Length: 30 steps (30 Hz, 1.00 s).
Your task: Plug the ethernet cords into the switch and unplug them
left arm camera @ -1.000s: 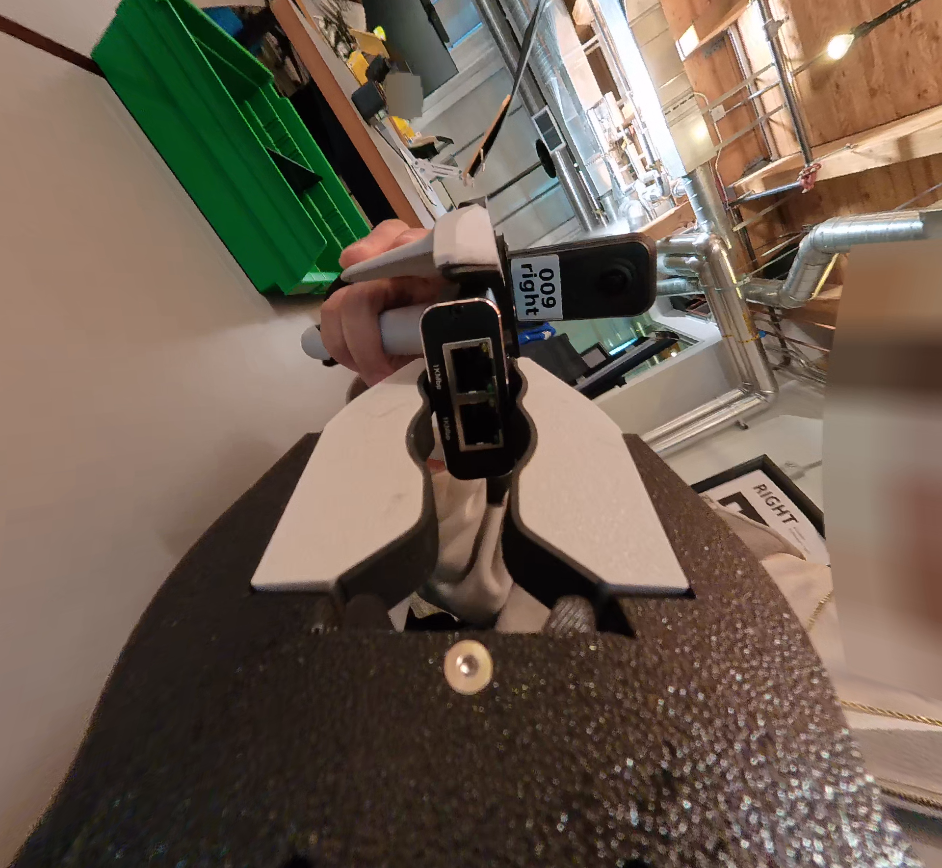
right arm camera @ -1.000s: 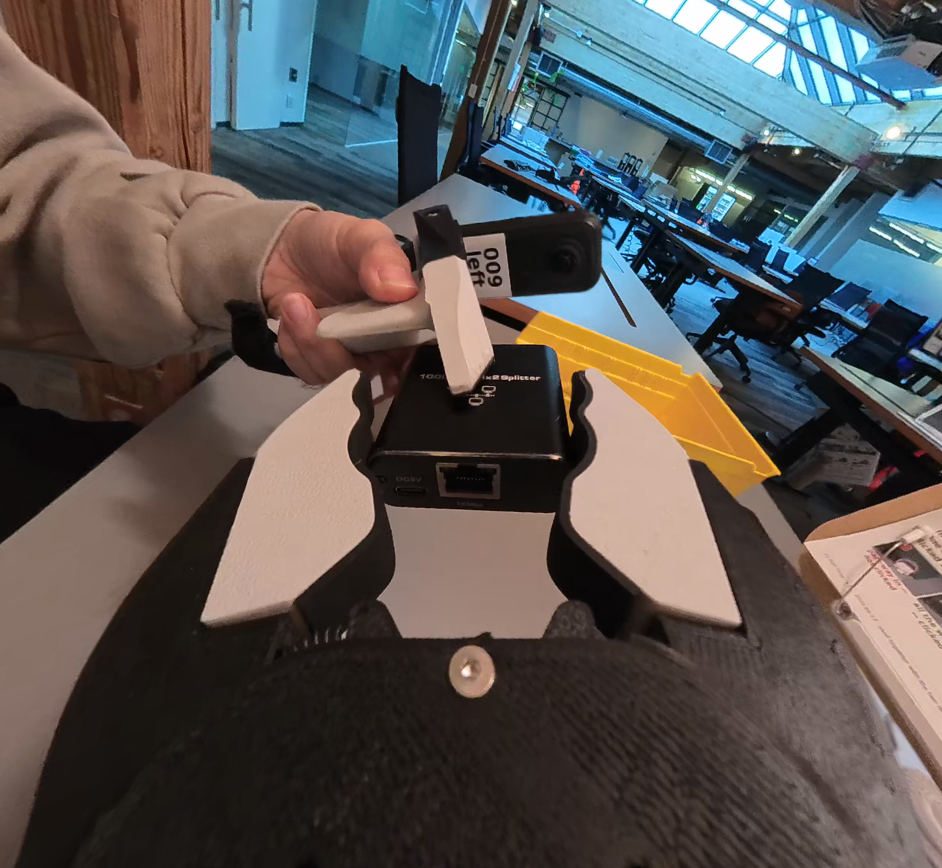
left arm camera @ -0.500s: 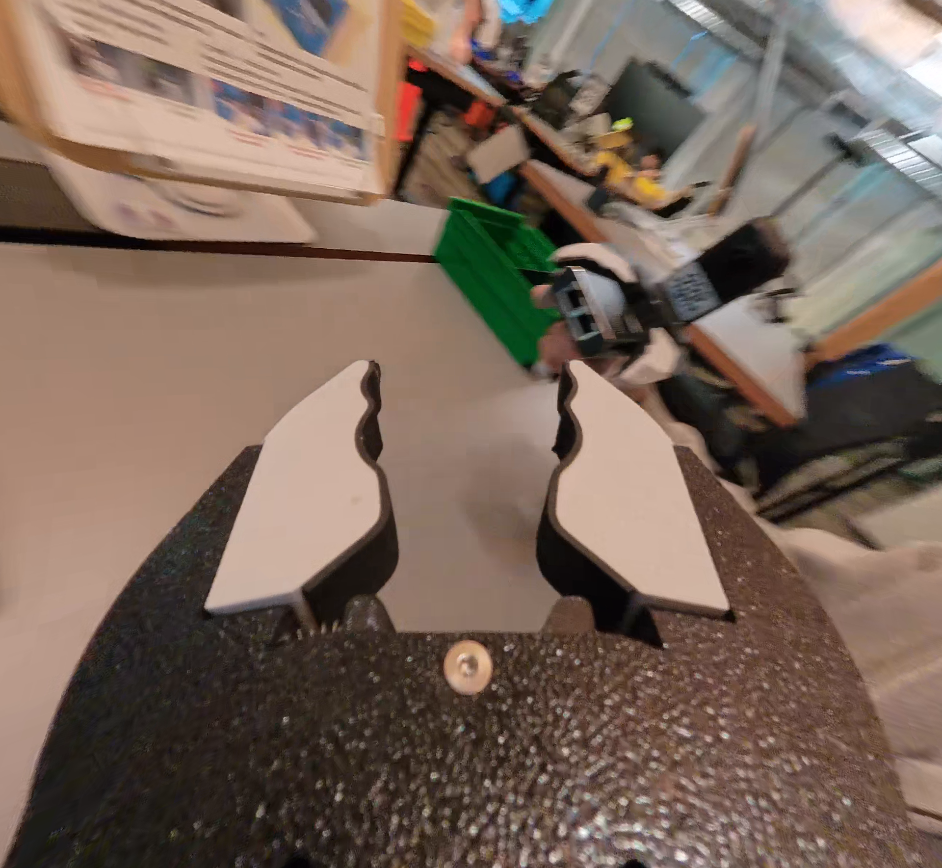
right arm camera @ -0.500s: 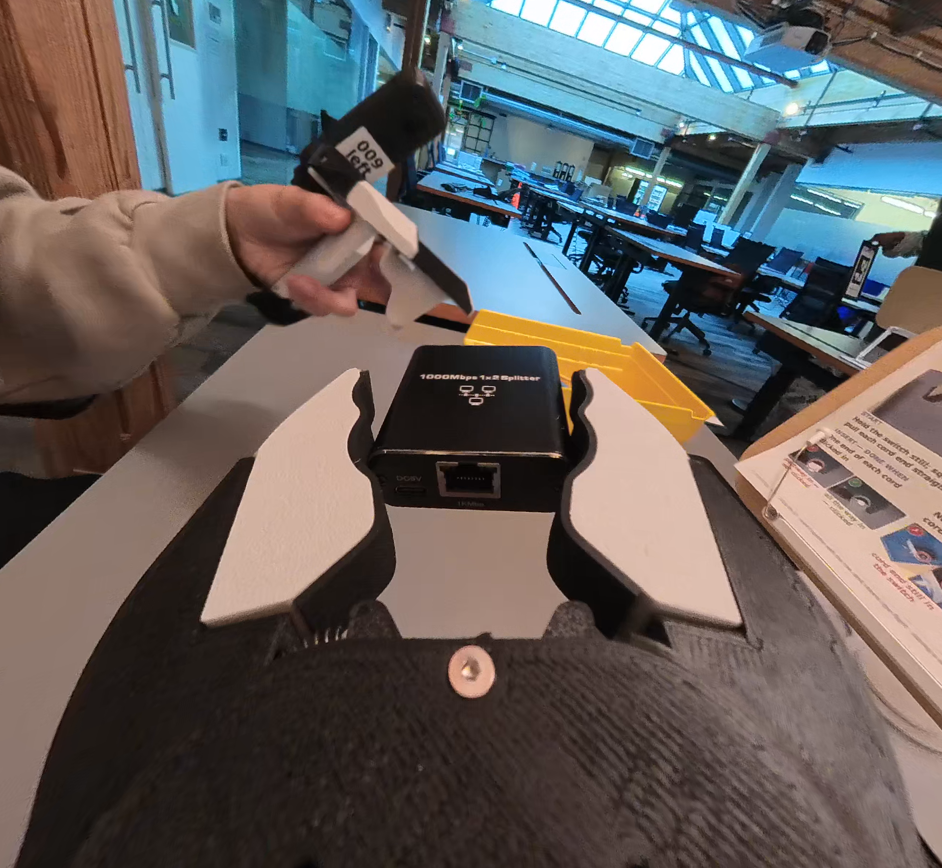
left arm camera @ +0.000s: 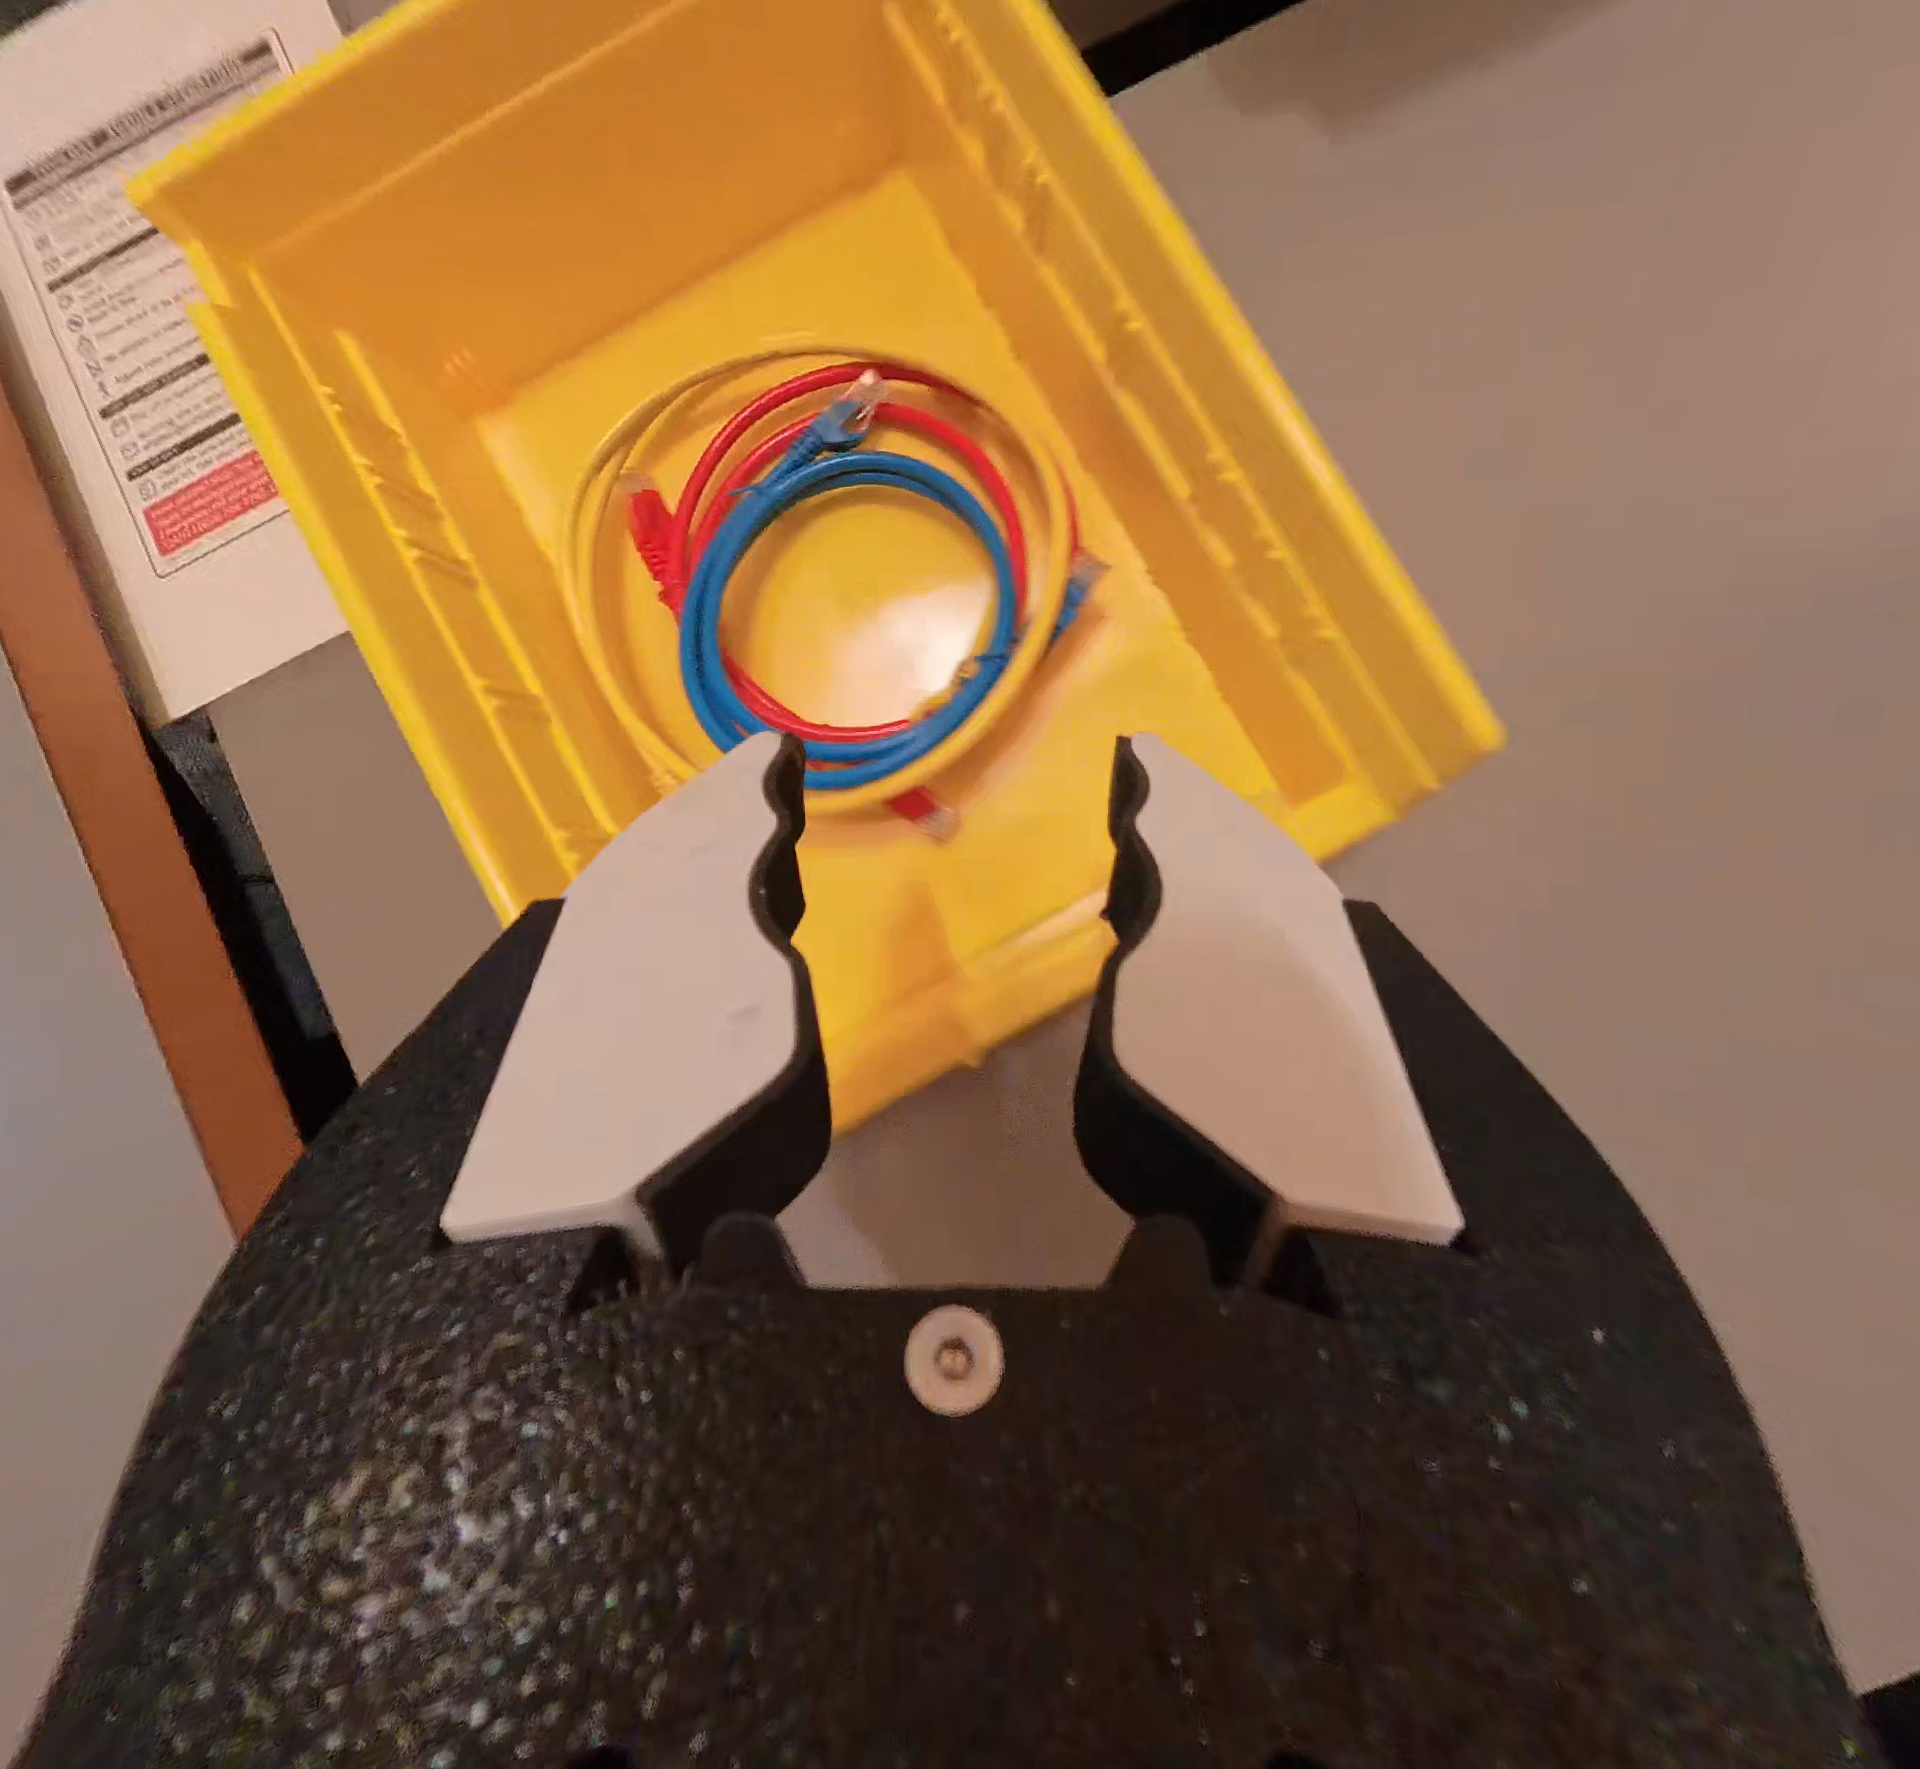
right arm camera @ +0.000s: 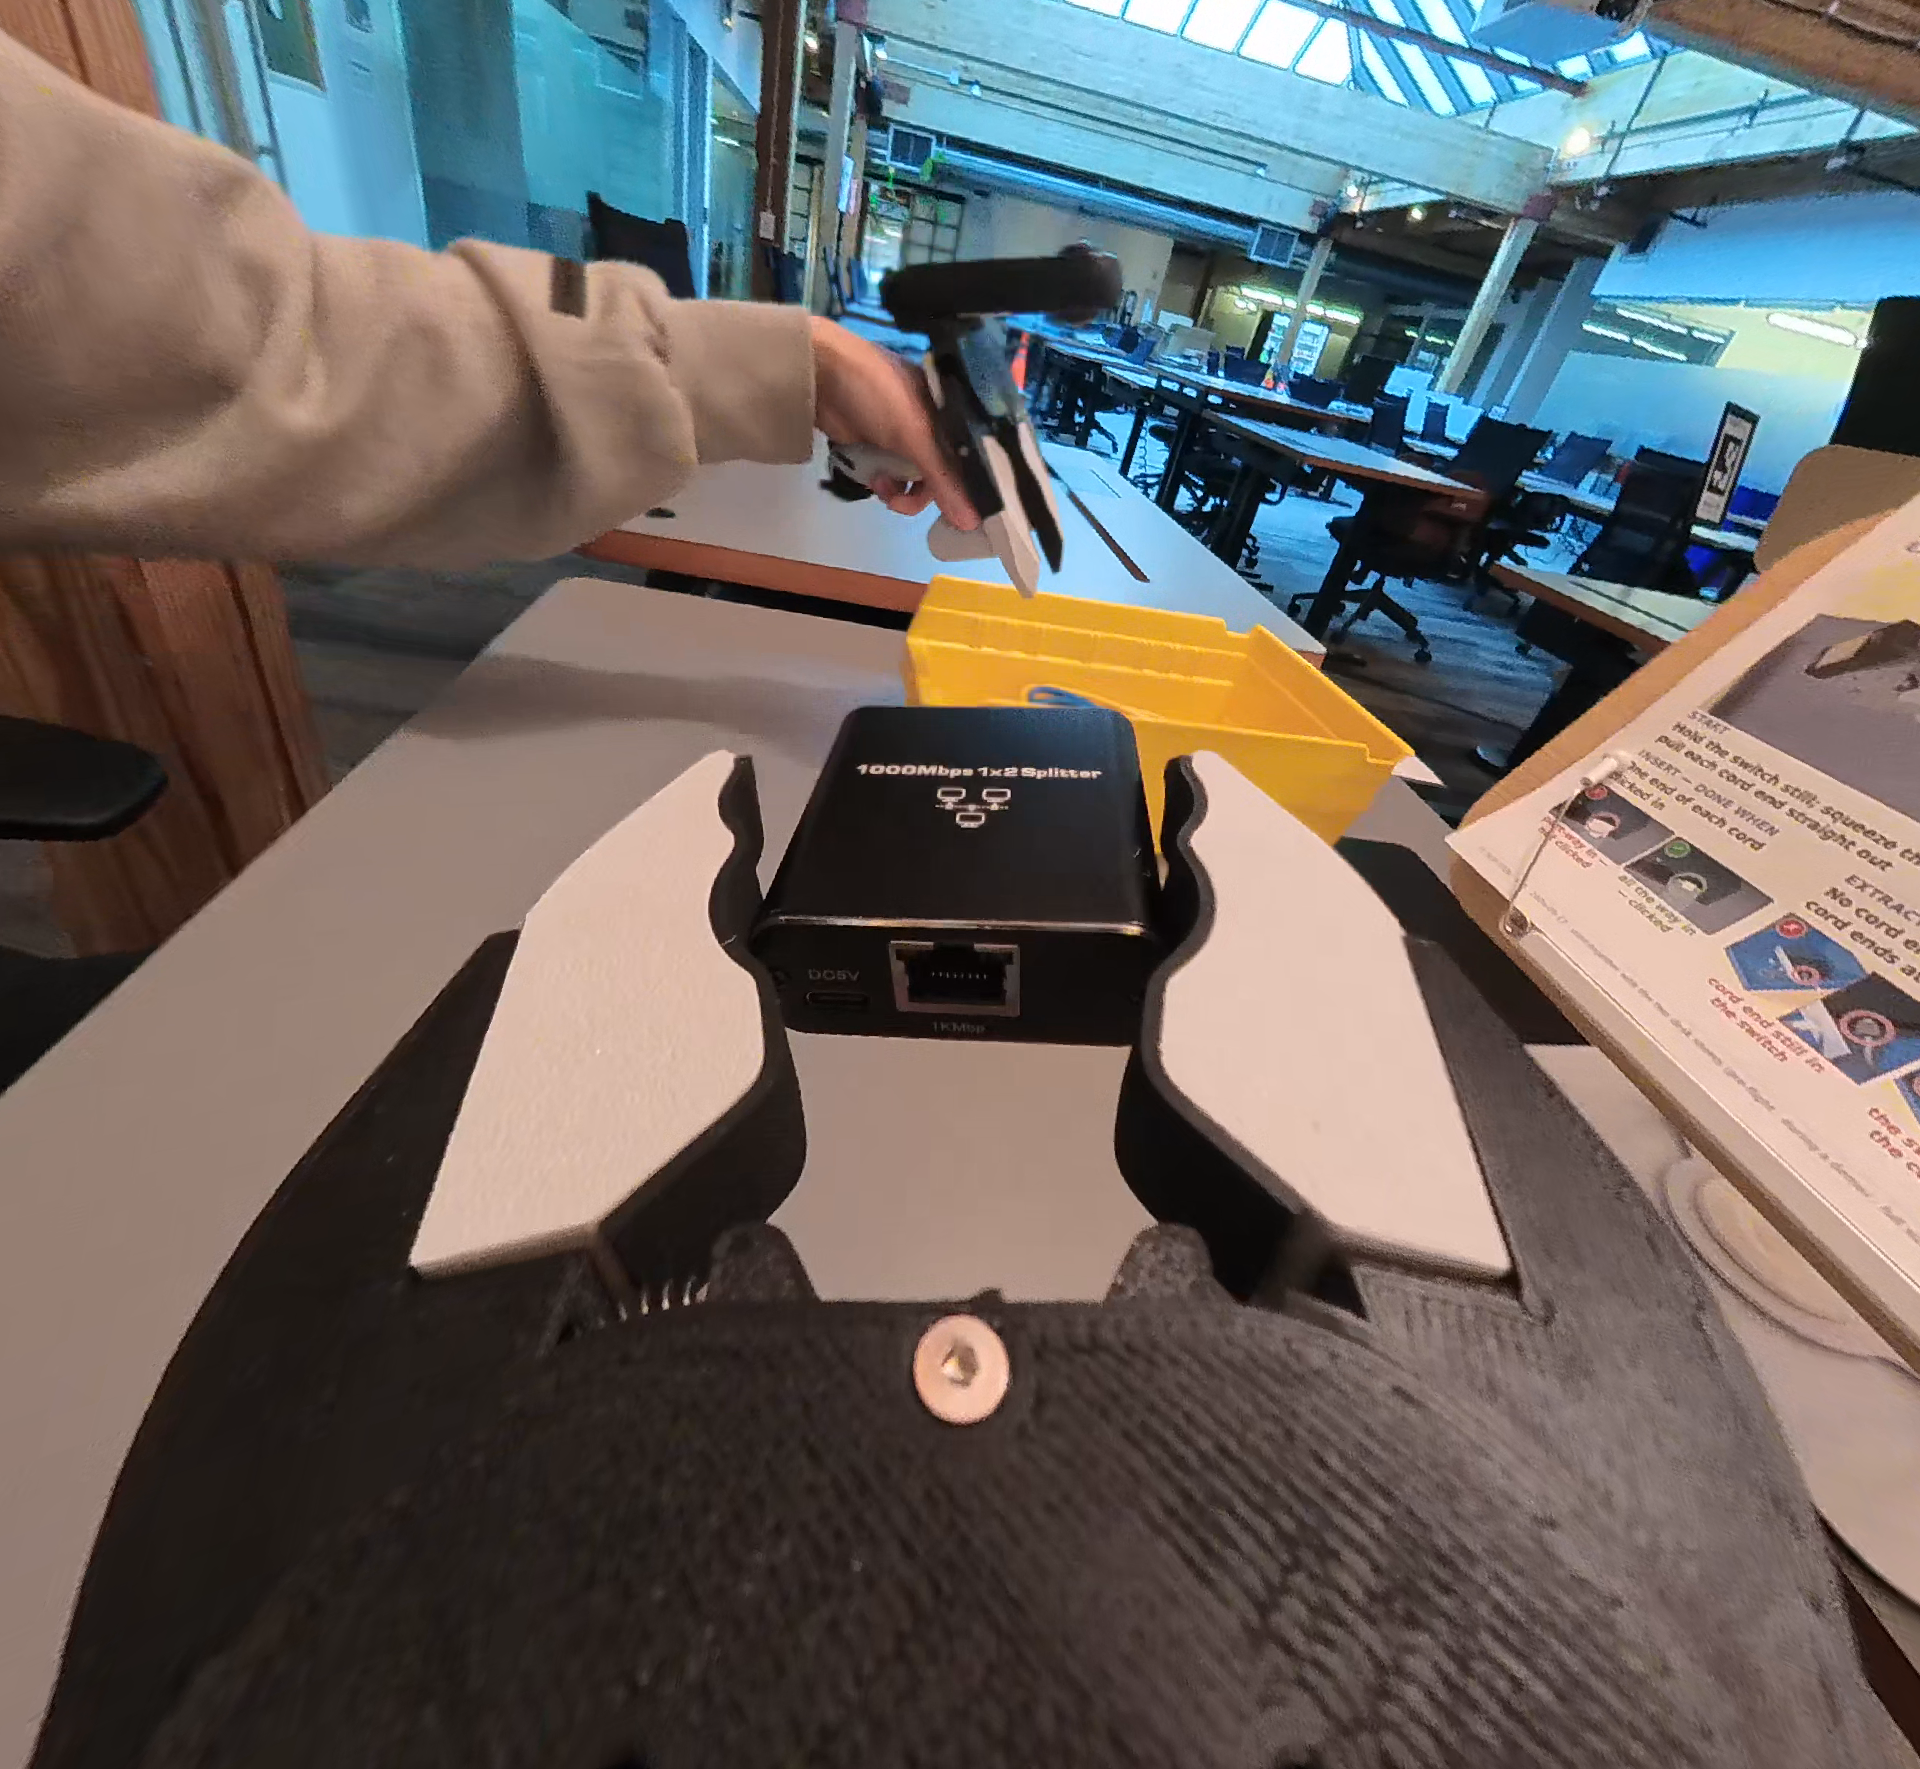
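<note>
Black and boxy, the switch (right arm camera: 961, 846) has a smooth top with white print and a small network icon, and its near face carries one ethernet port beside a narrow slot. It sits level between the fingers of the right gripper (right arm camera: 956, 789), which are closed on its two sides, above the grey table (right arm camera: 312, 888). Past the switch on that table stands a yellow bin (right arm camera: 1195, 691), and in the left wrist view three cords lie coiled together on the bin's floor: a blue cord (left arm camera: 852, 597), a red cord (left arm camera: 727, 472) and a yellow cord (left arm camera: 1039, 514), each ending in a clear plug. The left gripper (left arm camera: 951, 774) hangs over the bin's near end with its fingers spread apart and nothing between them; from the right wrist view it points down at the bin's far rim, beyond the switch. Right of the switch leans an instruction sheet (right arm camera: 1714, 888) on a board. A second ago the left gripper's fingers touched the switch's top; half a second ago it was lifted clear above the switch, and now it has swung over the bin with the sleeve (right arm camera: 364, 410) stretched out. The right gripper's hold on the switch has not changed.
</note>
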Available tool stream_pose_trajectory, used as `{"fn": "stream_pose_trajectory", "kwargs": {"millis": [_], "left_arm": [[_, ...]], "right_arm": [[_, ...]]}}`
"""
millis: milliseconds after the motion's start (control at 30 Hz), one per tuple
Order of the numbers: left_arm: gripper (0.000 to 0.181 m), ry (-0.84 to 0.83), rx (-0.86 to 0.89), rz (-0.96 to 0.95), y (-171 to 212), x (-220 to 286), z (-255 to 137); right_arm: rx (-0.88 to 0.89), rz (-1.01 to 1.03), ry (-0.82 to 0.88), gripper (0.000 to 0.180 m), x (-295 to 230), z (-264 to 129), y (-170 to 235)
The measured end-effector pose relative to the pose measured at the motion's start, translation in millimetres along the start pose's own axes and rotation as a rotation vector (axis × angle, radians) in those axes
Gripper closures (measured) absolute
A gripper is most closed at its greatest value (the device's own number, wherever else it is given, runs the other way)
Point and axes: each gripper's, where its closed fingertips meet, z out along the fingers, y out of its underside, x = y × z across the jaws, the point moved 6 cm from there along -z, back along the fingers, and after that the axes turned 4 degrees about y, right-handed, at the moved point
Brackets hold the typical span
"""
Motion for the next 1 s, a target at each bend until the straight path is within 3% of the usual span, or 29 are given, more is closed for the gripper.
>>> {"fn": "stream_pose_trajectory", "kwargs": {"millis": [167,367,533,600,733,1000], "left_arm": [[0.127,-0.054,-0.192,0.172,-17.4,-48.7,53.6],[0.13,-0.031,-0.409,0.386,-16.6,-66.4,127.4],[0.159,-0.153,-0.504,0.413,-13.4,-85.9,157.6],[0.169,-0.2,-0.507,0.454,-15.2,-88.1,158.1],[0.17,-0.239,-0.45,0.46,-21.6,-85.7,142.9],[0.172,-0.339,-0.176,0.599,-55.6,-51.0,43.4]], "right_arm": [[-0.004,0.038,0.015,0.104,8.8,-4.9,10.6],[-0.058,0.038,0.027,0.104,12.6,-5.3,22.9],[-0.066,0.045,0.038,0.104,16.9,-10.0,26.6],[-0.059,0.056,0.041,0.104,18.8,-11.9,28.7],[-0.059,0.065,0.044,0.104,20.6,-12.7,31.8],[-0.009,0.057,0.018,0.104,15.0,-11.5,19.1]]}}
